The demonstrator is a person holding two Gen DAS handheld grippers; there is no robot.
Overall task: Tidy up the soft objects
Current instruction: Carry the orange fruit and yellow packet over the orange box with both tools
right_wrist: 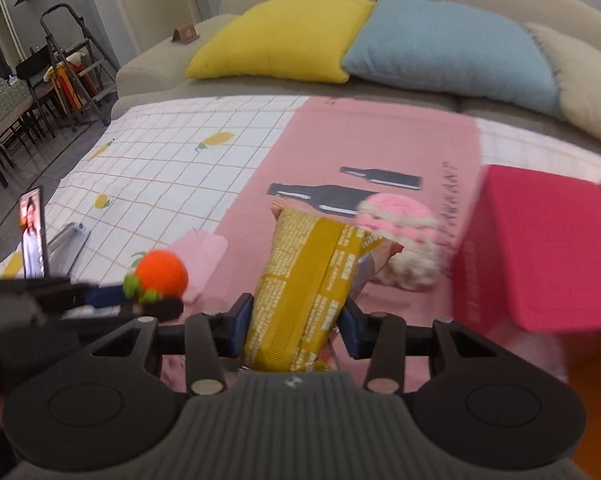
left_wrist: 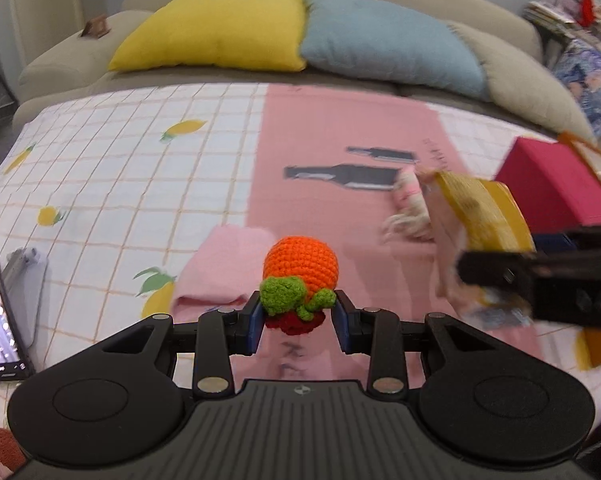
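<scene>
The right gripper (left_wrist: 496,280) appears blurred at the right edge of the left wrist view, its body cut off by the frame. The pink knitted item (right_wrist: 396,216) behind the yellow snack packet (right_wrist: 304,292) is smeared; its form cannot be made out. A phone (right_wrist: 32,236) stands at centre left.

The left gripper (left_wrist: 298,318) is clamped on a crocheted orange ball (left_wrist: 300,268) with a green leaf collar and a red underside, at lower centre above the pink cloth (left_wrist: 340,136). The right gripper's jaws are clamped on the yellow snack packet, held upright at centre. A red box (right_wrist: 540,248) sits at right.
</scene>
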